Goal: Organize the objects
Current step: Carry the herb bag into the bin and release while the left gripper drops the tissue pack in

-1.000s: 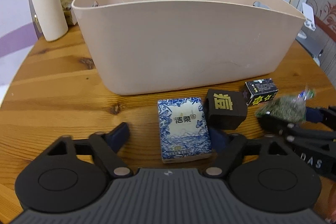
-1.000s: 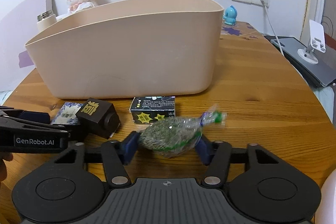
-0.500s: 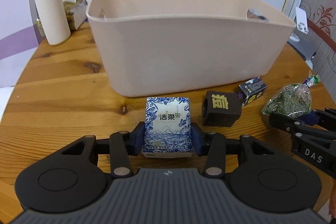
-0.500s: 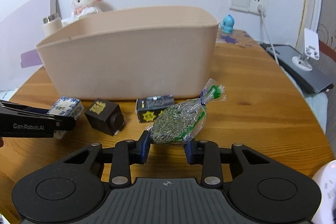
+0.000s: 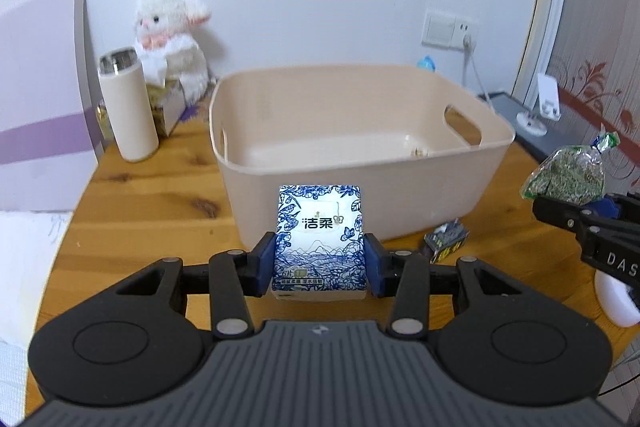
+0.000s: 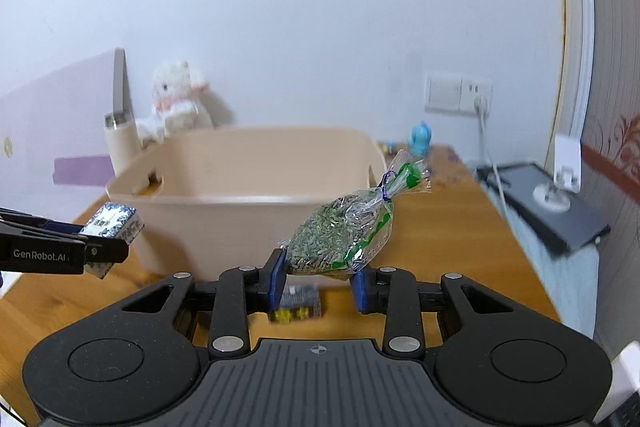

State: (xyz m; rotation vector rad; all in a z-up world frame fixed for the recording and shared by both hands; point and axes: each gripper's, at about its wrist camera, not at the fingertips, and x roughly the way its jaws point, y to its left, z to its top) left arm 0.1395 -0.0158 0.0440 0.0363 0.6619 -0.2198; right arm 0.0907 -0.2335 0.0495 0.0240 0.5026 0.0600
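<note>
My left gripper is shut on a blue-and-white tissue pack and holds it in the air in front of the beige plastic bin. My right gripper is shut on a clear bag of green seeds, lifted level with the bin's rim. The seed bag also shows at the right of the left wrist view, and the tissue pack at the left of the right wrist view. A small black box with yellow stars lies on the table by the bin; it also shows blurred in the right wrist view.
A cream flask, a tissue box and a white plush lamb stand behind the bin on the left. A blue figurine, wall socket with cable, and a grey slab with a white stand are at the right. The round wooden table carries everything.
Both grippers have risen from the table with their loads: the left closed on the tissue pack and lifted it, the right lifted the seed bag. The black cube is out of view now.
</note>
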